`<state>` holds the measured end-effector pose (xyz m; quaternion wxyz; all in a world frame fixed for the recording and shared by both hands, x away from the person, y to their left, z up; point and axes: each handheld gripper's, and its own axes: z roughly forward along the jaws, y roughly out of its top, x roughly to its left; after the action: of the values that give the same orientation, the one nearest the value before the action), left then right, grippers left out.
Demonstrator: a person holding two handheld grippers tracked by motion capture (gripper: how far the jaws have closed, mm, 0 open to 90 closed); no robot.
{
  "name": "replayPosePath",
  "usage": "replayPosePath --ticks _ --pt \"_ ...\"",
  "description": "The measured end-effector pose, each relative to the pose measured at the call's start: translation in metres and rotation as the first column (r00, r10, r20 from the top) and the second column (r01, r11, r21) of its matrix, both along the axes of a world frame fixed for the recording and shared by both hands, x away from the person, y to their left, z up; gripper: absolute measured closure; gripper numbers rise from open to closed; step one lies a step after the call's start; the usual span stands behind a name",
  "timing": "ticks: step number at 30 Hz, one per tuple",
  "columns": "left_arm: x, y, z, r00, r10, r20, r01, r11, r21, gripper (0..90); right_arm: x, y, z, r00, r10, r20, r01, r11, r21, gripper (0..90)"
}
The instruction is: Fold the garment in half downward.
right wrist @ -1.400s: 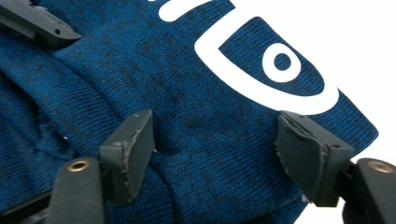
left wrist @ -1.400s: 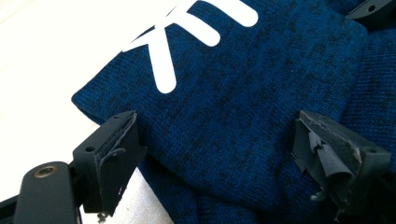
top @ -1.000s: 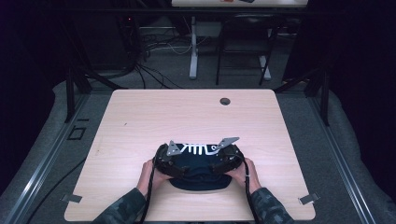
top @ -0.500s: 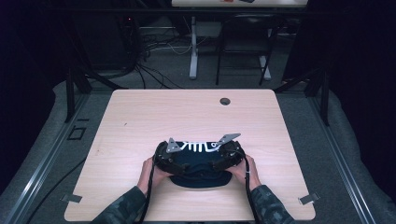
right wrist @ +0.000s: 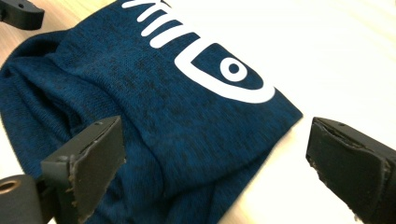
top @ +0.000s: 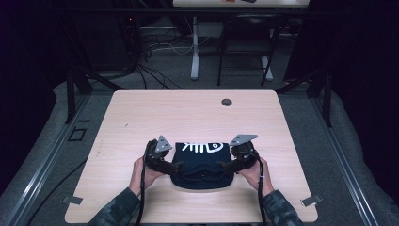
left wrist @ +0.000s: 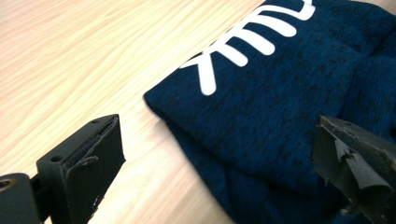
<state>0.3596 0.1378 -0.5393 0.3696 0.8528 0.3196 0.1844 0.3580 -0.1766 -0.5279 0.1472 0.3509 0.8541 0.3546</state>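
Left gripper [left wrist: 219,163]: jaws wide apart, holding nothing, straddling the near left corner of the folded navy garment [left wrist: 289,107]; one pad over bare wood at 8 o'clock, the other over cloth at 4 o'clock. Right gripper [right wrist: 219,163]: likewise spread and empty, one pad over the rumpled near fold at 8 o'clock, the other over bare tabletop at 4 o'clock, past the garment's right edge.

From the high view, left gripper [top: 162,160] at 9 o'clock of the garment [top: 200,162], right gripper [top: 237,157] at 3 o'clock, both close in against its sides. Garment at the near middle of the wooden table [top: 188,113], white fish-skeleton print [top: 202,147] along its far edge, at 12 o'clock. Small dark hole [top: 227,102] in the tabletop well beyond, toward 1 o'clock.

Likely step: taking both sides for another fold or a tidy-up. To do it well:
- lower each pad flat to the wood, sliding the outer jaw under all the layers rather than pinching the top one alone;
- close both sides together, at matching depth, keeping the edges square;
- mind the bunched near fold, probably several layers thick, though hard to count from here;
- lift evenly, no twisting, keeping the print smooth.
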Motion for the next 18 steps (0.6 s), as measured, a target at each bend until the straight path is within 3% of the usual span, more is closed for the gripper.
replayPosePath --ticks 6,9,18 --pt "-0.006 0.017 -0.001 0.9995 0.03 0.0 -0.03 0.9995 0.006 1.7 -0.014 -0.02 0.005 0.9994 -0.033 0.008 0.033 0.999 0.024 4.6" --pt "-0.009 0.025 -0.003 0.999 0.044 -0.009 -0.044 0.999 0.01 1.3 -0.019 -0.029 0.004 0.9989 -0.047 0.009 0.047 0.999 0.011 4.9" --pt "-0.017 0.046 -0.014 0.9956 0.088 -0.032 -0.087 0.996 0.022 1.0 -0.028 -0.054 -0.012 0.9945 -0.105 -0.01 0.105 0.994 0.013 5.7"
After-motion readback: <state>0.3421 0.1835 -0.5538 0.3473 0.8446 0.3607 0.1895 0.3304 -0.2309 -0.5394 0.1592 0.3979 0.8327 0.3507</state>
